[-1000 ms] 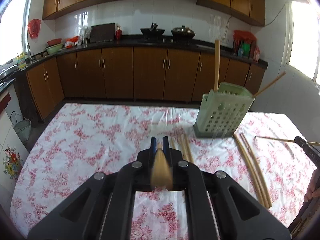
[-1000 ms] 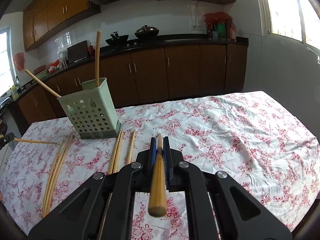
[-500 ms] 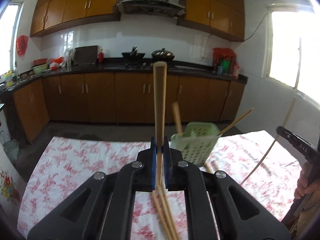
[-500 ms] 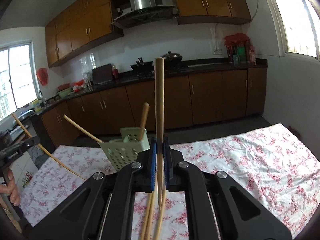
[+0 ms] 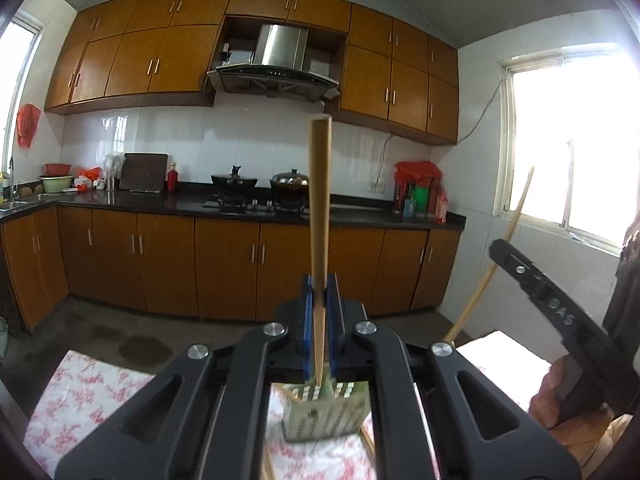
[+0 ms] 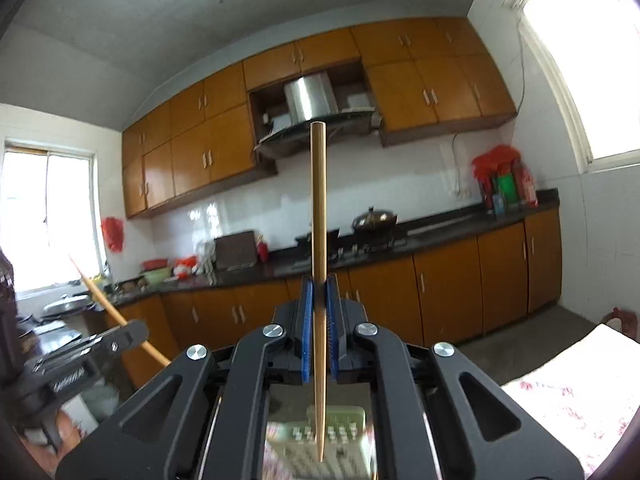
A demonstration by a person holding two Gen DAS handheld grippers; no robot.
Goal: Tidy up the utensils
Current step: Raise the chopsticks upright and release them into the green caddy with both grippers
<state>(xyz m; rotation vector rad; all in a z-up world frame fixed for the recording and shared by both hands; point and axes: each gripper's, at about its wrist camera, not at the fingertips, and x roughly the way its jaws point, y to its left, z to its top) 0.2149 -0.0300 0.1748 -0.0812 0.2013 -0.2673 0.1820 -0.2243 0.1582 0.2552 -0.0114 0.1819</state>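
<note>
The left gripper [image 5: 319, 300] has its fingers clamped on a wooden chopstick [image 5: 320, 208] held upright, thin tip down over the green perforated utensil holder [image 5: 324, 412] on the floral-clothed desk [image 5: 80, 396]. The right gripper [image 6: 319, 304] likewise pinches a second chopstick [image 6: 319, 240] upright above the same holder [image 6: 340, 432].

Above table [image 5: 88, 392]: open air toward cabinets [image 5: 224, 272] | Below: perforated holder [image 5: 328, 412] stood on tablecloth, blocking descent | Right flank: other gripper [image 5: 552, 304] near
</note>
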